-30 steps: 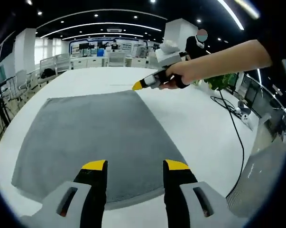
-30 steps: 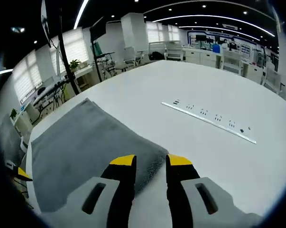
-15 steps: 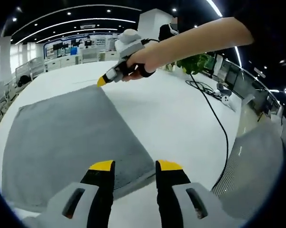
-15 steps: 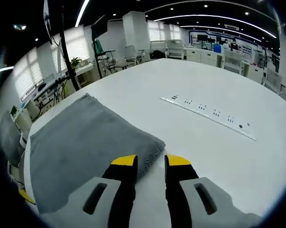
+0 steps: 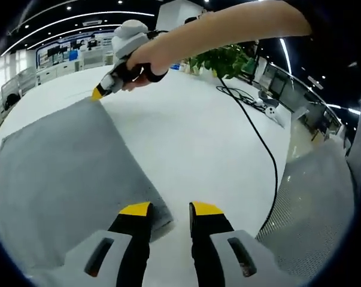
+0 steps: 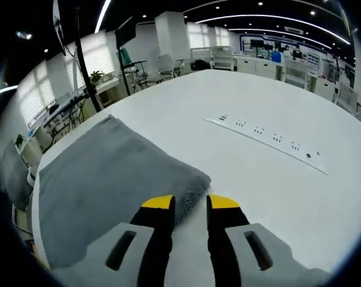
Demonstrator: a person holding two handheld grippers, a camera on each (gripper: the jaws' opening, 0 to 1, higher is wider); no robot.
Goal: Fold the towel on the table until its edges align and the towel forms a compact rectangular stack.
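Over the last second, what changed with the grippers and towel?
The left gripper shifted from the towel's near edge middle to its corner, jaws narrowing slightly. The right gripper stayed at its own corner. Nothing grasped; the towel stays flat and unfolded on the table.

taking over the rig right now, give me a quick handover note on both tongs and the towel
Left tongs: open, tips straddling the towel at one corner, nothing gripped.
Right tongs: open, tips at the next corner along the same edge, nothing gripped; they can also be seen in the left gripper view at that corner.
Towel: lies flat and spread on the white table, no fold in it.
Also on the table: a power strip beyond the towel and a black cable off to the side.
Done: both tongs lined up at the corners.
Left: close on both corners, fold the towel over, align the edges, repeat to a compact rectangle.
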